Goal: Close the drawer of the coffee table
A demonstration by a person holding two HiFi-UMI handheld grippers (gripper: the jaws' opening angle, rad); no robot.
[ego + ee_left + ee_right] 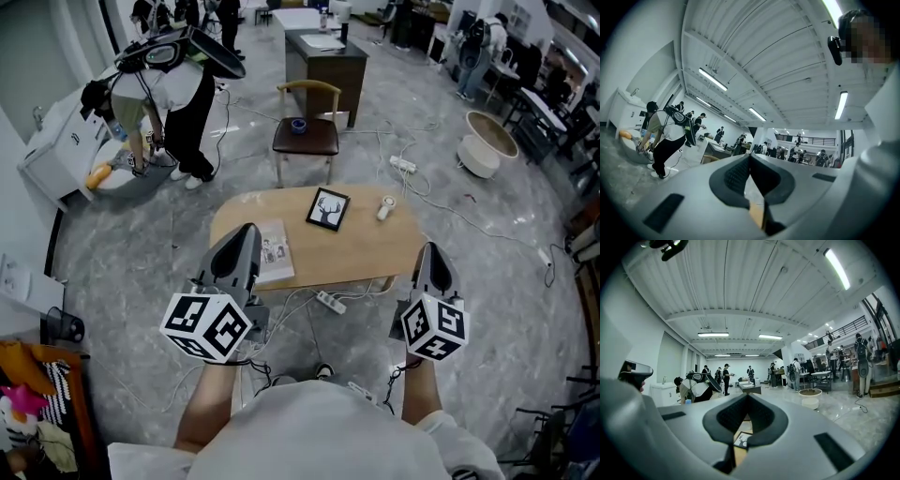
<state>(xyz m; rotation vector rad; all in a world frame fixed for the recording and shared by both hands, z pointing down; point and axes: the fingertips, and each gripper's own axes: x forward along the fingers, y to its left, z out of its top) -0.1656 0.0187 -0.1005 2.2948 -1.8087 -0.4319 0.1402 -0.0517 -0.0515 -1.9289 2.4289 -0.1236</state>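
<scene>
The coffee table (375, 251) has a light wooden top and stands just in front of me in the head view. A booklet (272, 251), a framed deer picture (327, 208) and a small white object (385, 207) lie on it. No drawer front shows in any view. My left gripper (247, 230) hangs over the table's near left edge, beside the booklet, shut and empty. My right gripper (427, 249) hovers off the near right corner, also shut and empty. Both gripper views look level across the hall, with the left gripper (750, 157) and right gripper (748, 397) closed tip to tip.
A power strip (330, 301) and cables lie on the floor under the table's near edge. A wooden chair (307, 131) stands behind the table, and a dark desk (325, 61) farther back. A person (169, 94) bends over at the far left. A white tub (487, 141) sits at the right.
</scene>
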